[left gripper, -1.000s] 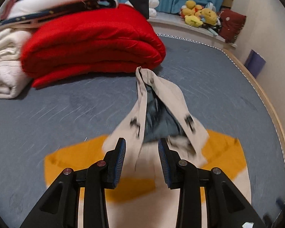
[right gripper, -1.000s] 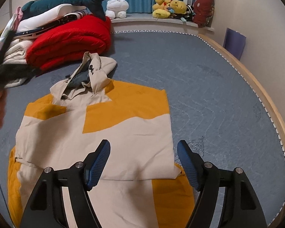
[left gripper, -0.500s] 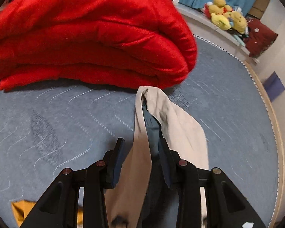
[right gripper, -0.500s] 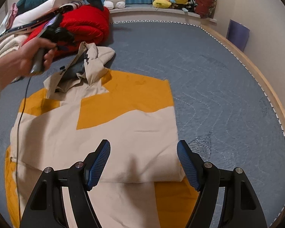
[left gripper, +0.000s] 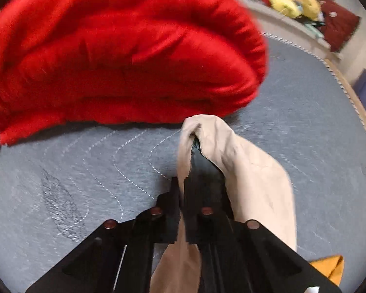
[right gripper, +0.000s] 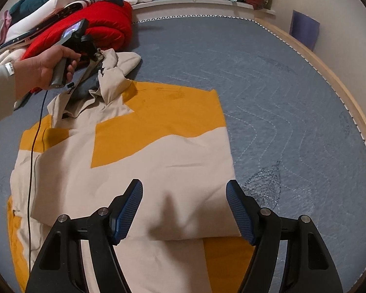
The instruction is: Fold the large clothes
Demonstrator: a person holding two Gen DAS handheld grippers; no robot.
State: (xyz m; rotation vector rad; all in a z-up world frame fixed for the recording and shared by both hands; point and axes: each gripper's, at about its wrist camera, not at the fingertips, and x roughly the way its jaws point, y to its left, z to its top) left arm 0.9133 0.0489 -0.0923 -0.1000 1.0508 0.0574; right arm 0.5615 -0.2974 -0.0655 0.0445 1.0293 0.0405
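Above blue mattress (right gripper: pixel 268 78), left hand (right gripper: pixel 45 67) angled downward

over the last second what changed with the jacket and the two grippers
The left gripper travelled up from the jacket's body to its hood, near the red blanket, and shut on the hood's edge. The right gripper hovers open over the folded jacket, its jaws closing slightly with nothing gripped. The jacket's body stayed flat on the blue mat.

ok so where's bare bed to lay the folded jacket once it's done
Bare grey quilt lies right of the jacket, out to the wooden bed edge. It is crowded at the far left, where the red blanket and stacked bedding sit.
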